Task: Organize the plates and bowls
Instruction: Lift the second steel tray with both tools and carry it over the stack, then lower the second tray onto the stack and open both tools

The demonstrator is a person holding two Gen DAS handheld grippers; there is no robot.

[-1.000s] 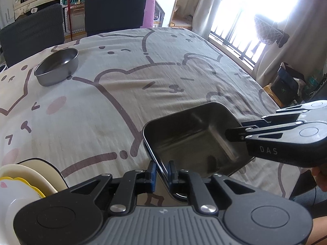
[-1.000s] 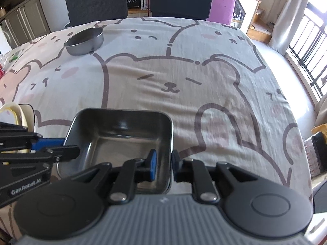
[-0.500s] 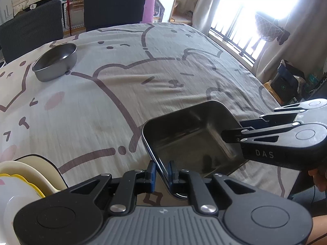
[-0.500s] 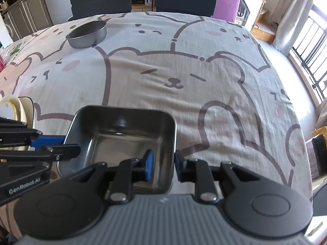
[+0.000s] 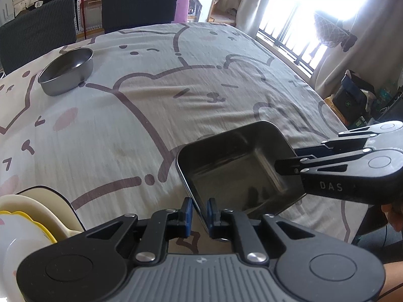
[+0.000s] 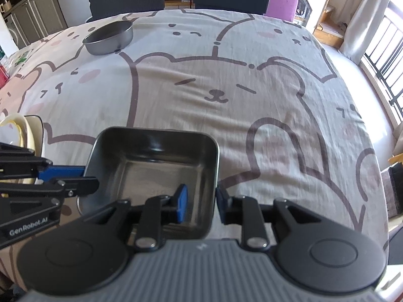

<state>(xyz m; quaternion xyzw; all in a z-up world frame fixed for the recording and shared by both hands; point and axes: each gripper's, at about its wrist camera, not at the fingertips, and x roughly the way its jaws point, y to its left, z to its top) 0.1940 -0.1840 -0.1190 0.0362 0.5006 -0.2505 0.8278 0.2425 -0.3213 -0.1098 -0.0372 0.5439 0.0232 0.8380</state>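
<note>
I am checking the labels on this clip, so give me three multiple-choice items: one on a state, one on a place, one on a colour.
1. The left tongs are:
A. open in the air
B. shut on the tray rim
C. shut on a plate

2. The round bowl sits:
A. inside the tray
B. on the plates
C. at the far end, near the chairs

3. The tongs' pads are:
A. blue
B. red
C. yellow

Key:
1 B: both pads press on the tray's near rim.
2 C: the bowl stands alone on the cloth just before the chairs.
3 A: blue shows at the tips in both views.
</note>
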